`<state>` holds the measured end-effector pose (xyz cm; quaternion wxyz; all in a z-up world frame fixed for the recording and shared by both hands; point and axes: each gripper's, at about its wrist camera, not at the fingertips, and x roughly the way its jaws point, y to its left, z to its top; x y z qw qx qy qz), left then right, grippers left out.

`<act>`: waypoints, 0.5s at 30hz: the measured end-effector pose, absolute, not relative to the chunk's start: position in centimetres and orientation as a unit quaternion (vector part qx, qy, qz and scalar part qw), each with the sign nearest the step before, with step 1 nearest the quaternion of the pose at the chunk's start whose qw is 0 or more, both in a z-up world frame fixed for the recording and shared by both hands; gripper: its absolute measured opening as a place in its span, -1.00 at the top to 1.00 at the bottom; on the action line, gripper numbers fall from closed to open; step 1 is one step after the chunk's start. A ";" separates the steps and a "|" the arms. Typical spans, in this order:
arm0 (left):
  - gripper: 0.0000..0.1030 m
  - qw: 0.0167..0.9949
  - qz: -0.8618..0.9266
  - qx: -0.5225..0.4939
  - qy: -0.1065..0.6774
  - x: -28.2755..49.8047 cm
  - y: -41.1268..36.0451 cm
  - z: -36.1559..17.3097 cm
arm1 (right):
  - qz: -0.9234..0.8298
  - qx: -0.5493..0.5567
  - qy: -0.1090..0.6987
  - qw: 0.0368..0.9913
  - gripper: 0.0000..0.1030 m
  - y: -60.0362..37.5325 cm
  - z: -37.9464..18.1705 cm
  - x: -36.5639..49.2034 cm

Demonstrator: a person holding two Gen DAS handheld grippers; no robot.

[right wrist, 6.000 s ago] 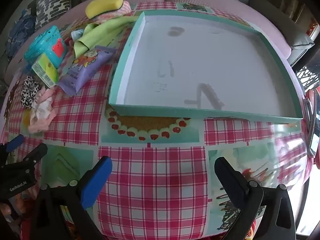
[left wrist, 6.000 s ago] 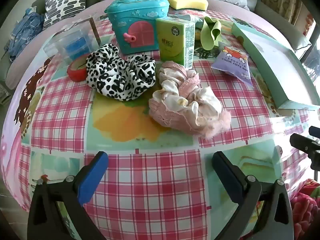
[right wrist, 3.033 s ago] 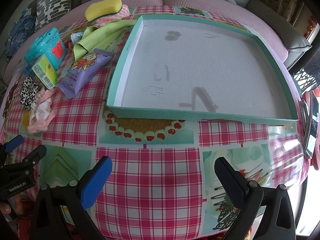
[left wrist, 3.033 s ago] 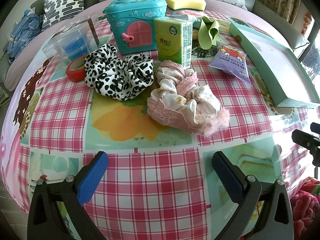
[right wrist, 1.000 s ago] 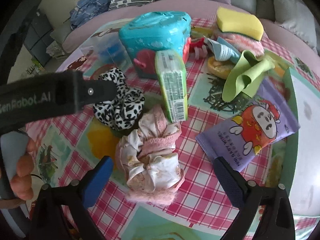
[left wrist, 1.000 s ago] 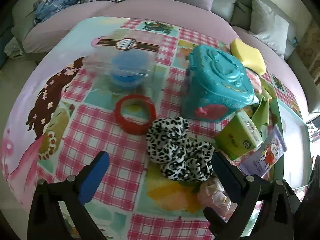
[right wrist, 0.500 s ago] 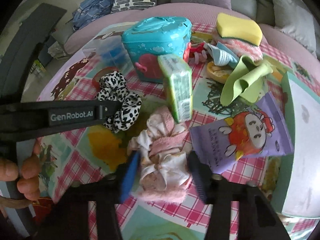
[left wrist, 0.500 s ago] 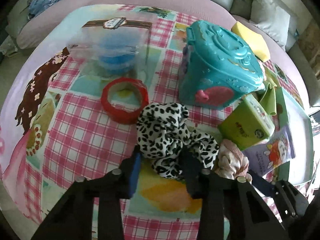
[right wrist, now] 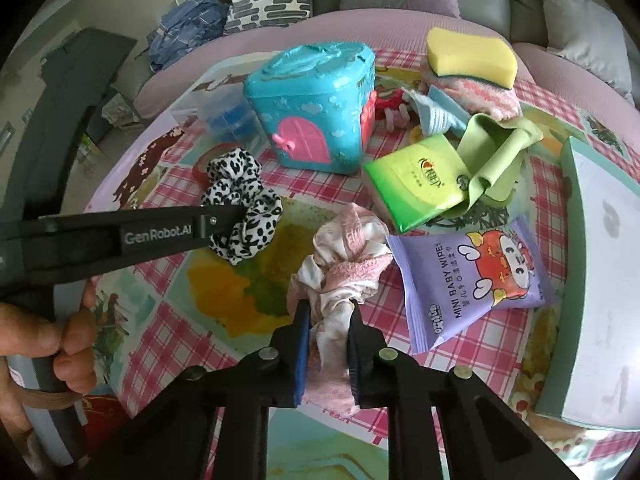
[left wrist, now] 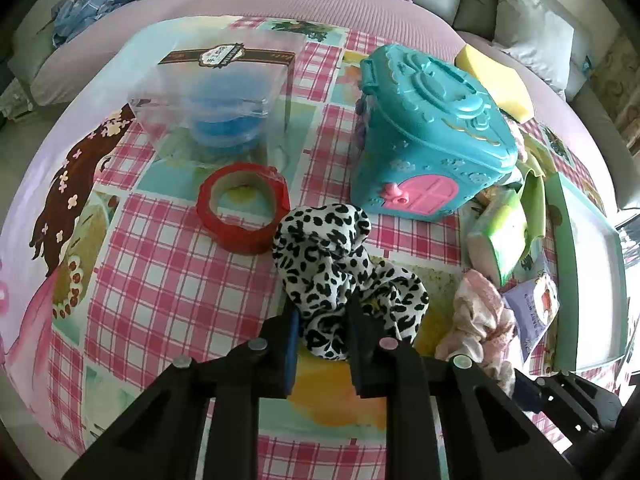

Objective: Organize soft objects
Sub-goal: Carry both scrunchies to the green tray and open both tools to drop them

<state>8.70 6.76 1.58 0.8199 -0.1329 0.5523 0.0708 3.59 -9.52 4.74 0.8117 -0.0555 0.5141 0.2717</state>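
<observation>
Nearest the right-wrist camera, the right tongs (right wrist: 327,320) have just been closing and now clamp the near end of the pink scrunchie (right wrist: 344,268), whose frilly bulk bunches up beyond the pads on the checked desk (right wrist: 168,328). Likewise, the left tongs (left wrist: 322,322) have just been closing and are clamped on the near edge of the leopard scrunchie (left wrist: 340,264), which lies just beside the red tape roll (left wrist: 244,212).

Both grips look shallow, so the sound way to go on, as I judge it, is to lift each scrunchie straight up before carrying it sideways, keeping the pink one clear of the purple wipes pack (right wrist: 476,276) and green tissue pack (right wrist: 416,184) close by. The likely home is the teal tray (right wrist: 600,312) at the right.

Farther off stand the turquoise house-shaped box (right wrist: 316,112), a clear container (left wrist: 216,92) and a yellow sponge (right wrist: 468,58) atop pink cloth.

How much fabric sits between each pair of pads is hidden by the tongs themselves. Most of the tray is cut off at the frame edge, and the small items behind the turquoise box are hard to make out.
</observation>
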 end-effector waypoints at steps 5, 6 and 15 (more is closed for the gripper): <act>0.63 0.825 0.085 -0.121 0.545 7.9 7.1 2.9 | 0.275 -0.046 0.503 0.818 0.71 -10.4 6.0 3.3; 0.63 0.827 0.087 -0.119 0.543 7.6 7.2 3.3 | 0.277 -0.046 0.500 0.820 0.72 -10.5 6.3 3.1; 0.64 0.848 0.101 -0.109 0.508 4.9 6.4 6.5 | 0.286 -0.031 0.470 0.834 0.75 -12.2 8.7 2.2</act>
